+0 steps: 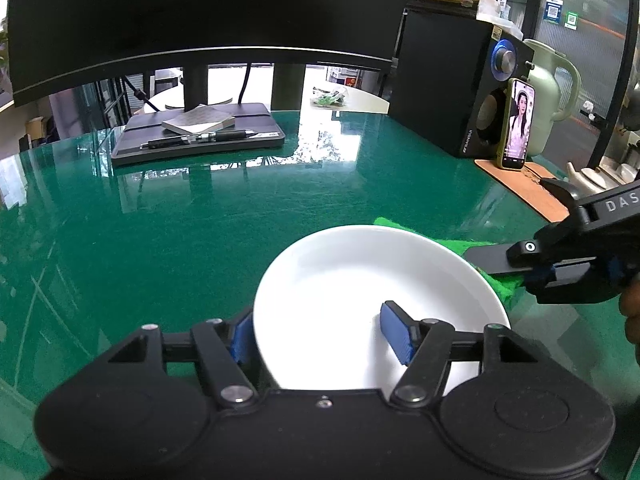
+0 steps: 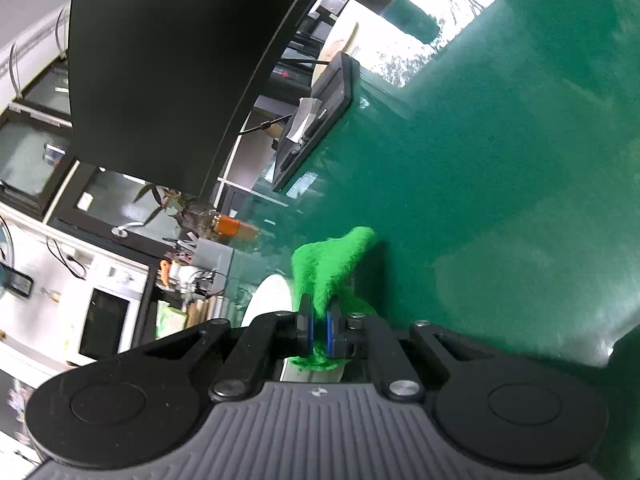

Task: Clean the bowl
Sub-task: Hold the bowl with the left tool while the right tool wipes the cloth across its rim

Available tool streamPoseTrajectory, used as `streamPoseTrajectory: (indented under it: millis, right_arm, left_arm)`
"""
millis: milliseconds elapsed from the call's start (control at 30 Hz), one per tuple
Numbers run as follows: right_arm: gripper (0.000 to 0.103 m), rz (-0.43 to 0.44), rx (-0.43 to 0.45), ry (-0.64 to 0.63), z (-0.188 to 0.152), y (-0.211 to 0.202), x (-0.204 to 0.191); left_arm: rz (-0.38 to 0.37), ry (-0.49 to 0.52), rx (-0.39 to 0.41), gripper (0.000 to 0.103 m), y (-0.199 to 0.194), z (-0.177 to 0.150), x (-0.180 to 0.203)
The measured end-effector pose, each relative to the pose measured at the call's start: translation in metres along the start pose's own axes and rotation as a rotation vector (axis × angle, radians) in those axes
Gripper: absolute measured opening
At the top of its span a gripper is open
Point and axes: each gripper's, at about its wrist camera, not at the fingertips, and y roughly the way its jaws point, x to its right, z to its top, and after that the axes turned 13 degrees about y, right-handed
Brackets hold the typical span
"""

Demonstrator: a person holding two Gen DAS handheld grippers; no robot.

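Left wrist view: we see the white bowl [image 1: 376, 304] on the green desk [image 1: 180, 220], close to the camera. Our left tool [image 1: 320, 334] straddles its near rim, one blue pad outside the wall and one inside, with a clear gap on both sides, so it is released and not pressing the bowl. The right tool [image 1: 492, 258] comes in from the right, just past the far rim, with a green cloth [image 1: 502, 286] under it.

Right wrist view: the right tool [image 2: 320, 332] is clenched on the cloth [image 2: 332, 268], which bunches up between the pads and trails ahead onto the desk [image 2: 500, 160]. The bowl [image 2: 270, 298] shows only as a white edge to the left of the cloth.

We judge the step as getting ready to wipe. The next move calls for the left tool to steady the rim and the right to carry the cloth over the edge into the bowl.
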Motion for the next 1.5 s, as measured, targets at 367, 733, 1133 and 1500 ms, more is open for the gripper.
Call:
streamPoseTrajectory:
  millis: [367,733,1133,1500]
  right_arm:
    - [0.007,0.008,-0.004,0.014,0.012,0.018,-0.002]
    - [0.007,0.0,-0.039,0.053,0.025,0.029,0.001]
    - [0.008,-0.028,-0.025,0.034,0.01,-0.011,0.013]
    - [0.009,-0.022,-0.046,0.029,0.019,0.019,0.005]
  left_arm:
    - [-0.002,0.014,-0.004,0.067,0.0,0.0,0.002]
    - [-0.015,0.024,-0.008,0.068,0.001,0.002,0.009]
    - [-0.086,0.115,-0.008,0.092,0.002,-0.001,0.027]
    - [-0.112,0.104,0.014,0.067,-0.001,-0.001,0.034]
